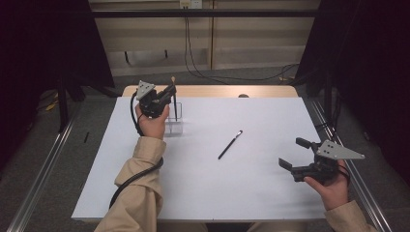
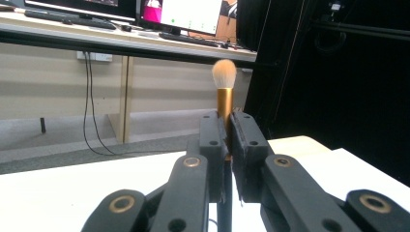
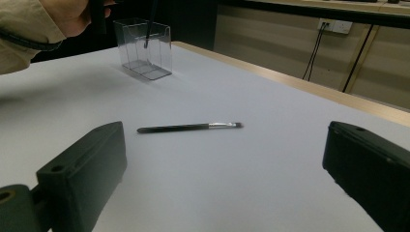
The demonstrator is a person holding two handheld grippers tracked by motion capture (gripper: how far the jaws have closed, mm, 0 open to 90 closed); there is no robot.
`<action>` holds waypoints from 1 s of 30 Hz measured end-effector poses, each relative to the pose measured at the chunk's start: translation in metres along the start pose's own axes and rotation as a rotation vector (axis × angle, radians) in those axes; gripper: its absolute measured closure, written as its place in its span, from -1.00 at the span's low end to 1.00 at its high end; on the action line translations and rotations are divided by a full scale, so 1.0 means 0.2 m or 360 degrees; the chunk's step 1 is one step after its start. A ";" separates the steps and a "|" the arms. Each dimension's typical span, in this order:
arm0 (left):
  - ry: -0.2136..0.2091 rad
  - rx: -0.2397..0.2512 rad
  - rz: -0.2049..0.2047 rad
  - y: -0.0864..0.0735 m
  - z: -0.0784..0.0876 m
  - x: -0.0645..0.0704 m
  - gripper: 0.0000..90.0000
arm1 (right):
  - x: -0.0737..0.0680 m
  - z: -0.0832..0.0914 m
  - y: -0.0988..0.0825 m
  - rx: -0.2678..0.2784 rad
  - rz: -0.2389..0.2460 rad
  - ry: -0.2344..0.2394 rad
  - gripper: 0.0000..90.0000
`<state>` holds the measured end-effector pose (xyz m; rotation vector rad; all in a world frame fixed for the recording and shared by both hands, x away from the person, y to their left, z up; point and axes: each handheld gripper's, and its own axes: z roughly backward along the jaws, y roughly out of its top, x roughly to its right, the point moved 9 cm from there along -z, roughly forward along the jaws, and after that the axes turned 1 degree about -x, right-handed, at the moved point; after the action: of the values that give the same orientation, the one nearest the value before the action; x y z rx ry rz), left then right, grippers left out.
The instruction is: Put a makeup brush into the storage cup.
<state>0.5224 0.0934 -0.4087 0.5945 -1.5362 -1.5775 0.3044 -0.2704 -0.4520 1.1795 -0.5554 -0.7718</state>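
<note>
My left gripper [image 1: 170,93] at the table's far left is shut on a makeup brush [image 2: 224,79] with a gold ferrule and pale bristles, held upright with the bristles on top. The brush's dark handle [image 3: 150,24] reaches down into a clear plastic holder [image 1: 176,122] that stands on the white table top. In the left gripper view the jaws of that gripper [image 2: 228,126] pinch the handle just under the ferrule. A thin black brush [image 1: 230,144] lies flat mid-table, also seen as the thin brush [image 3: 188,127] ahead of my right gripper [image 3: 225,145]. The right gripper [image 1: 292,152] stands open near the right edge, with nothing between its jaws.
The white sheet [image 1: 203,193] covers most of a wooden table. Metal rails [image 1: 43,169] run along both sides on the floor. Black curtains [image 1: 43,43] hang left and right, and cables [image 1: 227,77] lie behind the far edge.
</note>
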 end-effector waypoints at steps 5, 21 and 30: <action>-0.0002 -0.0015 -0.0012 -0.02 0.00 0.00 0.87 | 0.00 0.00 0.00 -0.0001 0.0001 0.0003 -0.97; 0.0006 -0.0029 0.0002 -0.06 0.02 -0.01 0.87 | 0.00 0.00 0.00 -0.0002 0.0001 0.0007 -0.97; 0.0000 -0.0030 0.0006 -0.07 0.02 -0.01 0.87 | 0.00 0.00 0.00 -0.0001 0.0005 0.0009 -0.97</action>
<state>0.5166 0.0966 -0.4217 0.5808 -1.5197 -1.5876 0.3041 -0.2693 -0.4519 1.1800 -0.5522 -0.7656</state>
